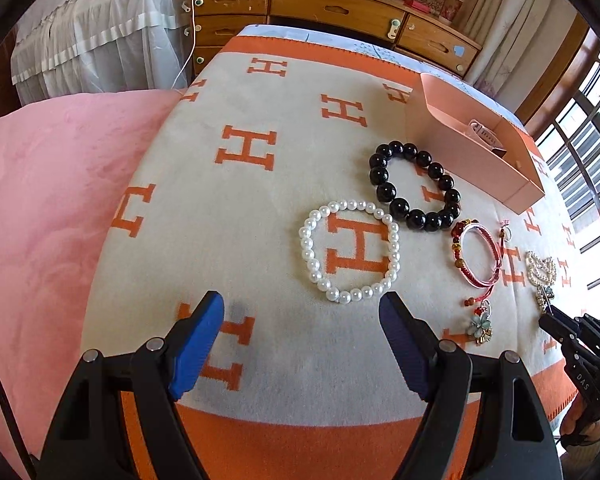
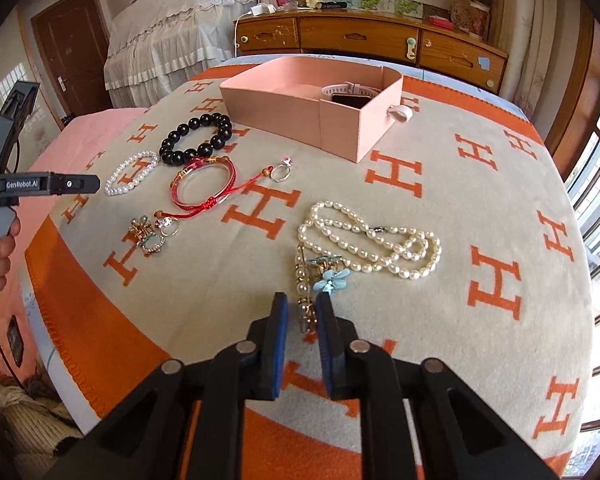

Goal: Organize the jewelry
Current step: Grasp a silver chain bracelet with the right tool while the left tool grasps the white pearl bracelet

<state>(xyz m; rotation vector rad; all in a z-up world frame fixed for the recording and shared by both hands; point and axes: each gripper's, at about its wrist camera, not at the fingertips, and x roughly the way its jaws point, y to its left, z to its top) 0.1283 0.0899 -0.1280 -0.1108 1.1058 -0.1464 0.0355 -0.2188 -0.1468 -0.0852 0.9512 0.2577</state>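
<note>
A pink box (image 2: 300, 120) with a watch (image 2: 350, 94) inside stands at the back of the blanket; it also shows in the left wrist view (image 1: 472, 152). My left gripper (image 1: 302, 312) is open and empty just before a white pearl bracelet (image 1: 350, 256), beside a black bead bracelet (image 1: 416, 186) and a red cord bracelet (image 1: 480, 258). My right gripper (image 2: 302, 312) is nearly closed around the near end of a hair clip with a blue flower (image 2: 332, 280). A pearl necklace (image 2: 372, 246) lies just beyond. Whether the pads touch the clip is unclear.
Rings and small flower pieces (image 2: 150, 234) lie at the left, a ring (image 2: 281, 172) near the box. A pink cushion (image 1: 48, 208) borders the blanket on the left. A wooden dresser (image 2: 372, 40) stands behind. Windows are at the right.
</note>
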